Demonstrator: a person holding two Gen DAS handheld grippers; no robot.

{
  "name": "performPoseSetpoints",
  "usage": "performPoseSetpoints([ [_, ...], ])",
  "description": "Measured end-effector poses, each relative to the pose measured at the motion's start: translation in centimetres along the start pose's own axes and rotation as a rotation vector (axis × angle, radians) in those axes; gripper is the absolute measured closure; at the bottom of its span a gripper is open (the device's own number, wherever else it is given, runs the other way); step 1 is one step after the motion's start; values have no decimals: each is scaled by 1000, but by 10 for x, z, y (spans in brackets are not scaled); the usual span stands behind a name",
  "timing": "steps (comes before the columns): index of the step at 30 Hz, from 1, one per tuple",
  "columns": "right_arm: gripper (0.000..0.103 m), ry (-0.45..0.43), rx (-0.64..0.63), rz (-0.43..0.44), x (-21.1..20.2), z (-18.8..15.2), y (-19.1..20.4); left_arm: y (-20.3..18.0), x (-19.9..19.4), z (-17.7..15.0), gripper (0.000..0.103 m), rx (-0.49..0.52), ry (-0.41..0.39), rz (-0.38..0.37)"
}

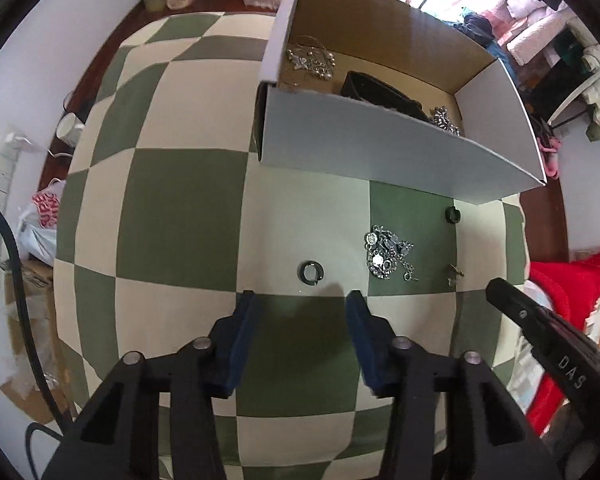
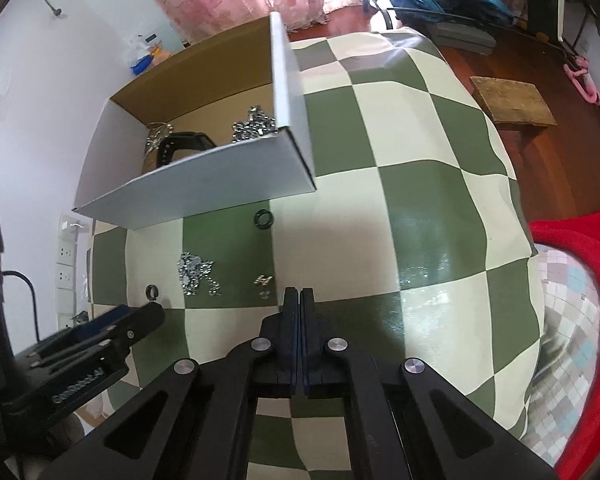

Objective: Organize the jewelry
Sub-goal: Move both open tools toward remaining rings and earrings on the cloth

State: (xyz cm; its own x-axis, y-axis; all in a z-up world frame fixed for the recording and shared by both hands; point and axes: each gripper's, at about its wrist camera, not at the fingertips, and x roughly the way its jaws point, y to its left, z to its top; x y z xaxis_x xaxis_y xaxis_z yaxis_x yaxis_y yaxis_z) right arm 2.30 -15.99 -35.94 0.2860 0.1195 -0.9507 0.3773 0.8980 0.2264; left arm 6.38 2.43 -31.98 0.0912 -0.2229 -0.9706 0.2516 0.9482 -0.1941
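Note:
An open white cardboard box (image 1: 380, 148) (image 2: 204, 196) stands on the green-and-cream checked cloth; inside lie silver chains (image 1: 310, 62) (image 2: 254, 126) and a black watch (image 1: 380, 92) (image 2: 180, 146). On the cloth lie a dark open ring (image 1: 310, 273) (image 2: 152, 292), a silver chain pile (image 1: 386, 254) (image 2: 196, 270), a second dark ring (image 1: 453, 215) (image 2: 264, 219) near the box, and a small metal earring (image 1: 455, 272) (image 2: 263, 282). My left gripper (image 1: 300, 300) is open, just short of the first ring. My right gripper (image 2: 299, 294) is shut and empty, beside the earring.
The checked cloth (image 1: 180, 208) covers a cushion-like surface that drops off at its edges. A red blanket (image 2: 572, 248) lies to the right. A wooden board (image 2: 512, 100) and clothes lie on the floor. Wall sockets and a plastic bag (image 1: 40, 216) are at the left.

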Motion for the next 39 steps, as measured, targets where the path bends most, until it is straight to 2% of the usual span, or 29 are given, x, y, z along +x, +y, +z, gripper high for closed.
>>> performPoseSetpoints([
  [6,102,15,38,10,3,0,-9,-5,0,2,65,5,-12,3],
  [8,102,19,42,6,4,-2,-9,-6,0,5,74,20,-16,21],
  [10,102,22,57,13,4,-4,-10,-9,1,9,95,39,-14,34],
  [16,102,17,78,16,4,-4,-14,-10,1,5,102,67,-13,39],
  [19,102,14,86,19,4,-1,-15,-10,1,3,101,65,0,16],
  [22,102,14,87,17,2,2,-15,-1,2,3,98,0,17,-51],
  [24,102,9,87,17,0,4,-17,1,3,4,96,-17,27,-55],
  [26,102,7,88,16,-1,6,-17,-1,3,7,95,-13,36,-18],
  [27,102,4,89,16,-2,7,-18,-2,2,8,89,-10,42,-13],
  [30,102,-1,99,16,-3,9,-21,-7,1,14,63,7,38,0],
  [37,102,-6,135,21,-3,11,-27,-21,7,17,64,71,53,48],
  [38,102,-7,135,20,-3,11,-27,-22,8,18,66,73,55,54],
  [39,102,-8,137,20,-3,10,-28,-26,10,19,75,76,61,59],
])
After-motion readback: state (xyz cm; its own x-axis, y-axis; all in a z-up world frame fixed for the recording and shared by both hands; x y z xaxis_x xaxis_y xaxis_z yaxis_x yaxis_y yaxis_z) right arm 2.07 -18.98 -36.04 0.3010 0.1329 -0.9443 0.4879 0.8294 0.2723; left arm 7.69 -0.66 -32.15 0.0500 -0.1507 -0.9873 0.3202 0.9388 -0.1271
